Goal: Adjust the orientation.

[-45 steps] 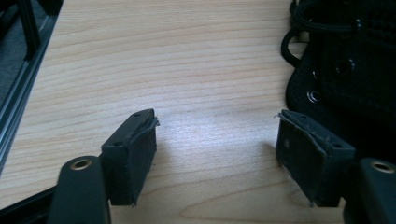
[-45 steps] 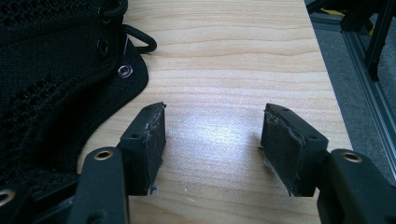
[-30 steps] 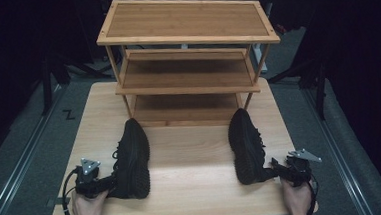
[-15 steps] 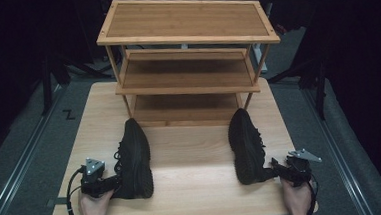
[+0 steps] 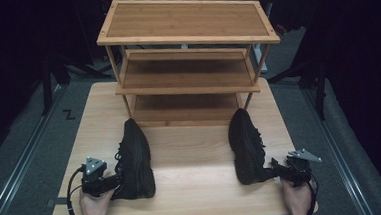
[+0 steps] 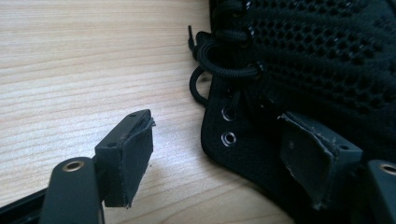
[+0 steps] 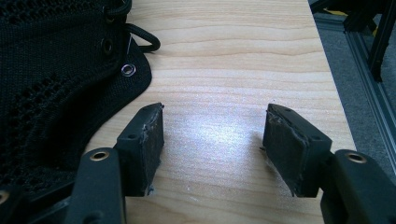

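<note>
Two black mesh lace-up shoes stand on the wooden table, toes toward the rack. My left gripper sits at the heel end of the left shoe, on its left side. In the left gripper view that gripper is open, the eyelet flap of the shoe lying between the jaws and the right pad against the mesh. My right gripper is just right of the right shoe, by its heel. It is open over bare wood, the shoe just left of its left jaw.
A three-tier wooden shoe rack stands at the back of the table, its shelves bare. Bare tabletop lies between the two shoes. The table's right edge is close to my right gripper, with grey floor and dark frame legs beyond.
My left gripper has edged slightly right, closer in against the left shoe. The right gripper and both shoes have stayed where they were.
</note>
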The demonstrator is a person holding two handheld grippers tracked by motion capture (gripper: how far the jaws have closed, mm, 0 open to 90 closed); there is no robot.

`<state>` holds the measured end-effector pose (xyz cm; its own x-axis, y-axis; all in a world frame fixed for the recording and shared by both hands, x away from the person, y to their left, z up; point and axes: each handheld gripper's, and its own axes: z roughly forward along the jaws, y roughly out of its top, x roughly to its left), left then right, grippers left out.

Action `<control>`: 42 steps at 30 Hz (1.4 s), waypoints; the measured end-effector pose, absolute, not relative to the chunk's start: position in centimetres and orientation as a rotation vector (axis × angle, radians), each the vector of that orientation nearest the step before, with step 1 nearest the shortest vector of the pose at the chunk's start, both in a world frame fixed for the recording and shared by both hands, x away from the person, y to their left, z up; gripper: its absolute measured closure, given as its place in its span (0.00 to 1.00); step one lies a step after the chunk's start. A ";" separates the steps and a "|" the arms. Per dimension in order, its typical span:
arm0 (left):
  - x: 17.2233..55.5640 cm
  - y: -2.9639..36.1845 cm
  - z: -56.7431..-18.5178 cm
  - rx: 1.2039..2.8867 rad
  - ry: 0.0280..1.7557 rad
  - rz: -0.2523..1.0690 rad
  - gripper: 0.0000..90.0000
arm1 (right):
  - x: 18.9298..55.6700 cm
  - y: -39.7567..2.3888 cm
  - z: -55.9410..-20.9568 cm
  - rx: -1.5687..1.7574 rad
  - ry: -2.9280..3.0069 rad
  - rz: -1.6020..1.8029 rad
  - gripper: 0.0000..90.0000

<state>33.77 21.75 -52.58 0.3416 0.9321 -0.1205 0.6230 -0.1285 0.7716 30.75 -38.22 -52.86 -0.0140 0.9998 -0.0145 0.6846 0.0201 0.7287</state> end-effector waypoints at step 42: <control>34.2 19.6 -50.3 1.843 1.272 0.479 0.30 | 30.8 -38.2 -52.9 1.707 1.757 0.748 0.43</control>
